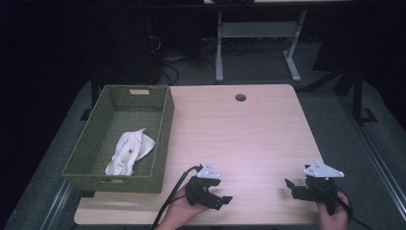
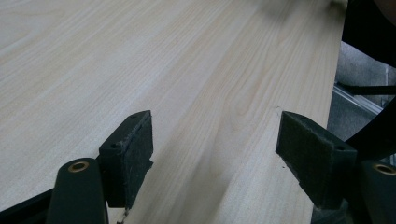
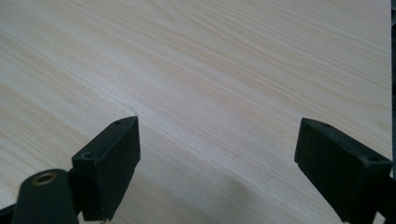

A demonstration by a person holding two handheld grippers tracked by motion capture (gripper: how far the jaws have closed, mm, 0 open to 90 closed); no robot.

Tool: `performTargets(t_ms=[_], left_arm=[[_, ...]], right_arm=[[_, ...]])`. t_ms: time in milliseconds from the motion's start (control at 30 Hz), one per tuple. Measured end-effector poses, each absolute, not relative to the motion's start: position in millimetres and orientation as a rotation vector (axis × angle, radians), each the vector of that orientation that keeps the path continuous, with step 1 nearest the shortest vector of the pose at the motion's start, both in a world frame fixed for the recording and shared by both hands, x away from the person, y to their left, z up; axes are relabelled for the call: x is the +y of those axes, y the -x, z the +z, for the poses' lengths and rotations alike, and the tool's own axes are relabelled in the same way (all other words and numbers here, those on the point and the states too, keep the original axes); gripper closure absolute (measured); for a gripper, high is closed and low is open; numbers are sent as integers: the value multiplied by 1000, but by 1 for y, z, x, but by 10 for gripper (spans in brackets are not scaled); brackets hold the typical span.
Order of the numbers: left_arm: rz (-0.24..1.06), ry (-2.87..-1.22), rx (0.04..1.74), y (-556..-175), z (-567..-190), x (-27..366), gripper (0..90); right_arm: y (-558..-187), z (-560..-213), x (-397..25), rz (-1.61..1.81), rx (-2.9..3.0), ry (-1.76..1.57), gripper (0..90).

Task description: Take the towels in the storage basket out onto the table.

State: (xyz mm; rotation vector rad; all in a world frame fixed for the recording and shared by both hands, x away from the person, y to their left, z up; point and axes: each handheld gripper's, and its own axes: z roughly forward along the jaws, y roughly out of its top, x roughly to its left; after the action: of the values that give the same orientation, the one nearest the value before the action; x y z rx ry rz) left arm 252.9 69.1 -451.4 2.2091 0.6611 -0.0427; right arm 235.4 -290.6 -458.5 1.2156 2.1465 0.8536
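Resting on the table [image 1: 249, 129] — both grippers, left gripper [image 1: 221, 199] and right gripper [image 1: 291, 188], gaping.

A pale wooden table [image 1: 249, 139] carries a green woven basket [image 1: 163, 139].

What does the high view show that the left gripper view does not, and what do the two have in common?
High view: a green woven basket with a white cloth lying in it, both hands with their tools, and a round hole in the tabletop. Left gripper view: the left tool close up, jaws wide apart with nothing between them, above bare wood. Shared: the light wooden table and the left tool.
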Motion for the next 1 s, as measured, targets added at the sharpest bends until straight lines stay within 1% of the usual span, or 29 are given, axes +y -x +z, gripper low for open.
performTargets(t_ms=[233,333,400,667,1000], left_arm=[[-46,-2196,649,-257,-438,68,267],[-66,-2204,652,-264,-421,70,263],[-75,-2211,652,-267,-417,71,263],[-82,-2233,668,-288,-380,75,245],[-113,-2241,682,-309,-352,86,227]], right_arm=[[-235,-459,-291,856,2134,-1235,139],[-236,-459,-292,857,2130,-1243,139],[-236,-458,-292,857,2128,-1243,139],[-234,-456,-290,853,2126,-1237,139],[-235,-456,-289,859,2127,-1234,139]])
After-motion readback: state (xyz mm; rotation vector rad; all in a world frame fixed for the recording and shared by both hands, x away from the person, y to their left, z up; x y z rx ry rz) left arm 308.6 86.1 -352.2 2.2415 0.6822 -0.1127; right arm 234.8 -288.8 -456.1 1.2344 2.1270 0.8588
